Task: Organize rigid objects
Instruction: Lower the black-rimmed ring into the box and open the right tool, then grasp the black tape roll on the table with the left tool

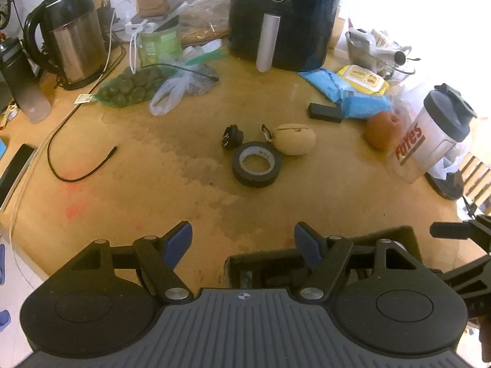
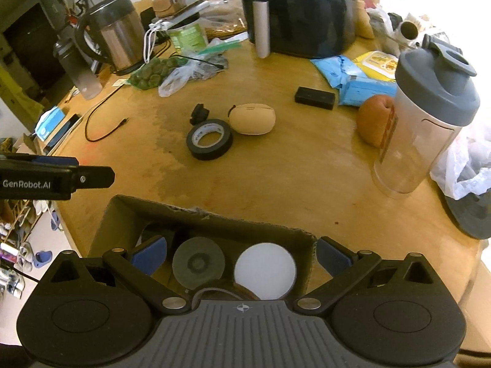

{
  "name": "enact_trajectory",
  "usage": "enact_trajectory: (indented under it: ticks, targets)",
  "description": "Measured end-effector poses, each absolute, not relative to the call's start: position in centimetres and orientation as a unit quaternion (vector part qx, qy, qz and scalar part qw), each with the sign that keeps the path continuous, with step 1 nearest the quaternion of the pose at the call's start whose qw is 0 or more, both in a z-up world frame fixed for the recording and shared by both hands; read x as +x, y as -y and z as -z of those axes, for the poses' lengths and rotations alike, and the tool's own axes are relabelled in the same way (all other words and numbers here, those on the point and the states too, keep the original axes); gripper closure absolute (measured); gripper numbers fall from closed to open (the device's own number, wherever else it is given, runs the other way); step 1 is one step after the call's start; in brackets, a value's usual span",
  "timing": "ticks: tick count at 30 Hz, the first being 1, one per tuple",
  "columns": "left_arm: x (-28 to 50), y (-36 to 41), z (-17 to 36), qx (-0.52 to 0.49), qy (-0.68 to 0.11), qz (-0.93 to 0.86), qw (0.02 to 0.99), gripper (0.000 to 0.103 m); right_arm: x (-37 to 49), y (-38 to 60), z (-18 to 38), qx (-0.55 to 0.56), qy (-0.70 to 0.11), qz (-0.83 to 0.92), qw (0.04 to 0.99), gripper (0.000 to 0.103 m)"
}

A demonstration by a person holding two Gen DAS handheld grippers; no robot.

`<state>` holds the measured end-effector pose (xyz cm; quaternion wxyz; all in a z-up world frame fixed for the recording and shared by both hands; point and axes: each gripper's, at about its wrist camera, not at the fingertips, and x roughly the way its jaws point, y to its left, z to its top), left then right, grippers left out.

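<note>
A black tape roll (image 1: 257,164) lies flat mid-table, also in the right wrist view (image 2: 209,143). Behind it sit a small black plug (image 1: 232,137) (image 2: 199,114) and a tan oval case (image 1: 294,139) (image 2: 252,119). A black rectangular block (image 1: 325,112) (image 2: 314,97) lies farther right. A cardboard box (image 2: 214,217) (image 1: 383,236) at the near edge holds a grey disc (image 2: 198,262) and a white disc (image 2: 265,270). My left gripper (image 1: 242,240) is open and empty above the table. My right gripper (image 2: 241,256) is open and empty over the box.
A kettle (image 1: 73,35), green can (image 1: 159,43), bag of green items (image 1: 132,87), air fryer (image 1: 285,15), blue packets (image 1: 349,95), an apple (image 1: 383,130) and shaker bottle (image 1: 429,135) ring the table. A black cable (image 1: 76,171) lies left. The left gripper shows in the right wrist view (image 2: 55,178).
</note>
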<state>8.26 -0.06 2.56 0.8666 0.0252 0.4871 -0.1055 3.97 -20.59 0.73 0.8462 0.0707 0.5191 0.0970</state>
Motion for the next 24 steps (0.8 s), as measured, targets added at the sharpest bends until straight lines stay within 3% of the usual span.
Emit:
enact_trajectory:
  ticks: [24]
  targets:
    - [14.1, 1.2, 1.0, 0.079, -0.493, 0.158, 0.852, 0.029, 5.1, 20.6, -0.5, 0.082, -0.53, -0.047, 0.843, 0.0]
